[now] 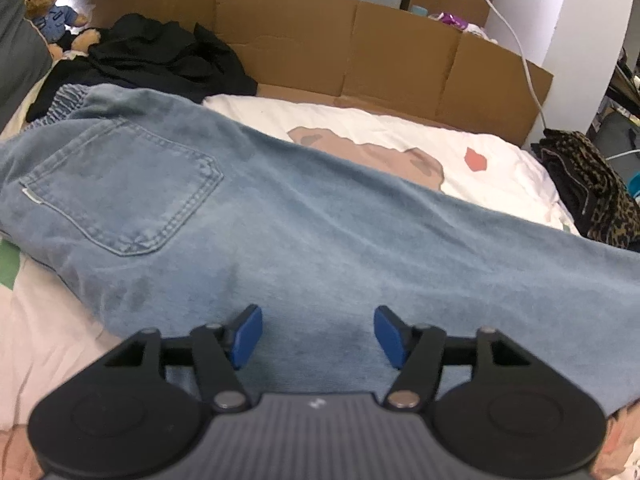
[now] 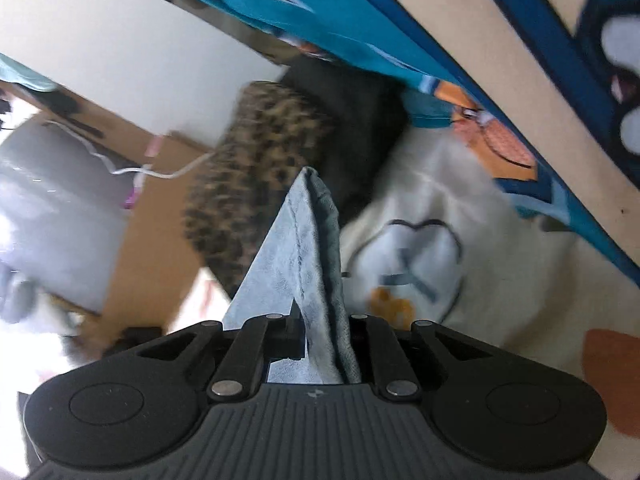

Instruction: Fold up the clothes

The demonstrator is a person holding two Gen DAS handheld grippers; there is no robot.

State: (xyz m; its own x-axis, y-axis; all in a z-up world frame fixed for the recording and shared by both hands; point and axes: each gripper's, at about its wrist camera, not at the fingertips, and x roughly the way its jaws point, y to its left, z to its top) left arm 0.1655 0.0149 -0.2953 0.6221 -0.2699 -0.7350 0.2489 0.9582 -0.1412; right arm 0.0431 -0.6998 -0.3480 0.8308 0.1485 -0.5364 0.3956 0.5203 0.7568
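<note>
Two grippers | left gripper released, jeans spread at 12 o'clock | right gripper clenched on jeans hem

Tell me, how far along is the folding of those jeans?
Early. The jeans already lie flat on the bed sheet, back pocket up. In hand: the right gripper pinches a denim end; the left gripper hovers open above them. No fold made yet.

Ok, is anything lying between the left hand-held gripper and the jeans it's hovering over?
Nothing visible. The left hand-held gripper has its jaws open right above bare denim of the jeans. The black clothes and the leopard-print garment lie off to the sides.
</note>
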